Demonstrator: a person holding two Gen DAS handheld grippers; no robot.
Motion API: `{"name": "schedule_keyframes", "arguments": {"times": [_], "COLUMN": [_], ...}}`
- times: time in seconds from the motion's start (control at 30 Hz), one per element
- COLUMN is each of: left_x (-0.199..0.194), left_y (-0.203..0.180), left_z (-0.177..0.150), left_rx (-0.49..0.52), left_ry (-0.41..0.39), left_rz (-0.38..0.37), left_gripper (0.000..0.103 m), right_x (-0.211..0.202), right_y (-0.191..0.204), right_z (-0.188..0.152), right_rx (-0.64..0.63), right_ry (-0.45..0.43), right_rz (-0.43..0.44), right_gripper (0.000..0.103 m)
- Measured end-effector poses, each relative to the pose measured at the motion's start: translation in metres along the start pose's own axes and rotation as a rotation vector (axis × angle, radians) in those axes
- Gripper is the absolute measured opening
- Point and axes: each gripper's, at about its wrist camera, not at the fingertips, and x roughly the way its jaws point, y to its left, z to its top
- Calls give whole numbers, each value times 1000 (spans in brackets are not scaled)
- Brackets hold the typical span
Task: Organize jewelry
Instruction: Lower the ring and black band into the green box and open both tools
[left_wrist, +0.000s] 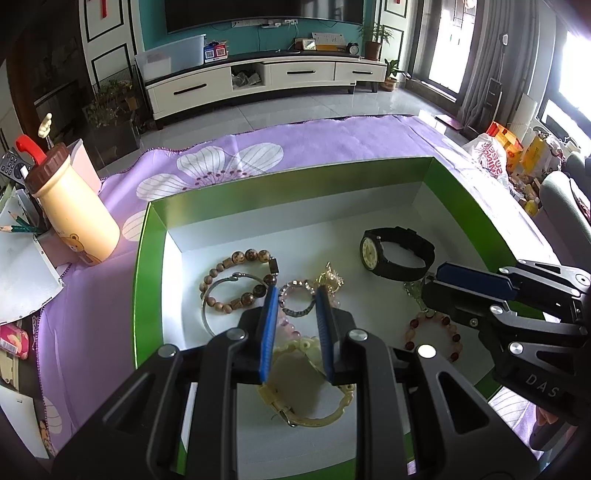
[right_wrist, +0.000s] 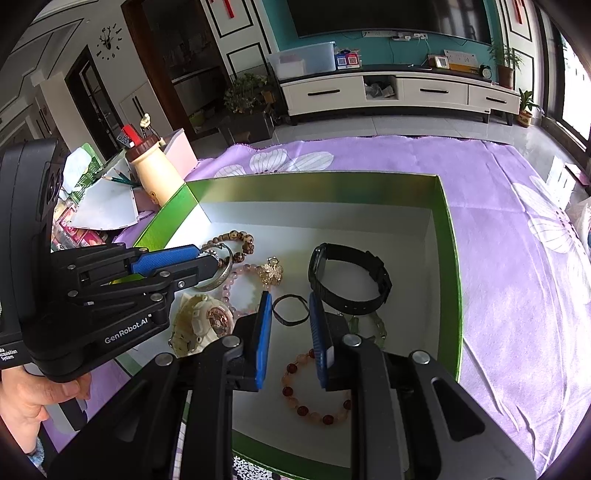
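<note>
A green box (left_wrist: 147, 258) with a white floor holds the jewelry. In it lie a brown bead bracelet (left_wrist: 236, 280), a silver bangle (left_wrist: 210, 299), a small dark ring-like band (left_wrist: 295, 301), a gold brooch (left_wrist: 330, 278), a black watch (left_wrist: 397, 253), a cream watch (left_wrist: 306, 387) and a red-pink bead bracelet (left_wrist: 436, 334). My left gripper (left_wrist: 295, 295) is open above the band and cream watch. My right gripper (right_wrist: 290, 301) is open above the dark band (right_wrist: 290, 314), with the red-pink bracelet (right_wrist: 314, 387) below it. Both grippers are empty.
The box sits on a purple floral cloth (left_wrist: 295, 147). A cream bottle with a brown cap (left_wrist: 70, 206), pencils (left_wrist: 18, 225) and papers (left_wrist: 22, 266) stand at the left. Bags (left_wrist: 491, 155) lie at the right. A TV cabinet (left_wrist: 258, 81) is far behind.
</note>
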Motion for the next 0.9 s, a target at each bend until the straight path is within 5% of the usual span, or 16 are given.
{"name": "schedule_keyframes", "arguments": {"times": [0.9], "left_x": [10], "left_y": [0], "left_z": [-6], "left_rx": [4], "left_ry": [36], "left_rz": [31], "left_gripper": [21], "right_x": [8], "right_y": [-1], "right_z": [-6], "right_rx": [12], "right_ry": [40], "right_rz": [2], "right_gripper": [21]}}
